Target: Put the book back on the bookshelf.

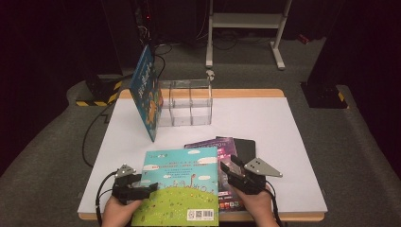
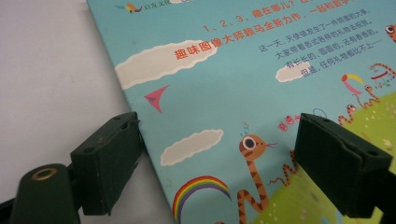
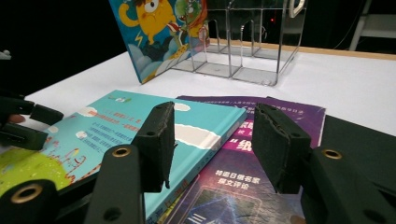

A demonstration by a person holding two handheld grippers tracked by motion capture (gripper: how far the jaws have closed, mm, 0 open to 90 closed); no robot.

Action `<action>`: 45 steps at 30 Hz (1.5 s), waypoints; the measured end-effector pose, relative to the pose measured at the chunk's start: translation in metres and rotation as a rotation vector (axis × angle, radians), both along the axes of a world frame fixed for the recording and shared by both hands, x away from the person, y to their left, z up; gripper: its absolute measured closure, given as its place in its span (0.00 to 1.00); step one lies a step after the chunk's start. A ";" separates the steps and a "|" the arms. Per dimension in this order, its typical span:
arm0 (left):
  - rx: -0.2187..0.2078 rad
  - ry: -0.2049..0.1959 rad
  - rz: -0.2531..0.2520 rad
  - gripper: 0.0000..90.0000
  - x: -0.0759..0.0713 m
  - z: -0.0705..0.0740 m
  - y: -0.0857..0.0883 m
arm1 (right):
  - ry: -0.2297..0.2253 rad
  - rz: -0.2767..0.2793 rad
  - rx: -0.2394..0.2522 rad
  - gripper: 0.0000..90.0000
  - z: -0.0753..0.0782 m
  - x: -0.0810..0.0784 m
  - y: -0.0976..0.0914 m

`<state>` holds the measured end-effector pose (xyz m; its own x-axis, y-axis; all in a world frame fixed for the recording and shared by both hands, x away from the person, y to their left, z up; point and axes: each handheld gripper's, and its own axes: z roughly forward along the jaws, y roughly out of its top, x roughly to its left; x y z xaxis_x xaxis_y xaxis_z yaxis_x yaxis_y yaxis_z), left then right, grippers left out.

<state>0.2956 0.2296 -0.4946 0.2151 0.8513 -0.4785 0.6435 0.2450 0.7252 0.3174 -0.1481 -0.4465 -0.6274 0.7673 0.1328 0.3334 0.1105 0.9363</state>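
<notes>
Both grippers, left and right, gape empty beside the picture book; squeeze both edges evenly before lifting

Left gripper: in our left hand, low and level, pointing right, jaws apart and gripping nothing.
Right gripper: in our right hand, pointing up-left, jaws parted, clamping nothing.

a picture book is lying at the table's near edge, overlapping a magazine to its right. behind them an organizer is standing, another book leaning on its left side.
</notes>
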 end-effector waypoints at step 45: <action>0.009 -0.057 -0.082 0.24 0.007 0.002 -0.040 | 0.104 -0.038 -0.201 0.47 -0.011 0.007 -0.018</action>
<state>0.3027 0.1895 -0.4926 0.3110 0.8340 -0.4557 0.6185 0.1864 0.7633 0.3249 -0.1657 -0.4579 -0.5881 0.8079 0.0372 0.4345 0.2769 0.8570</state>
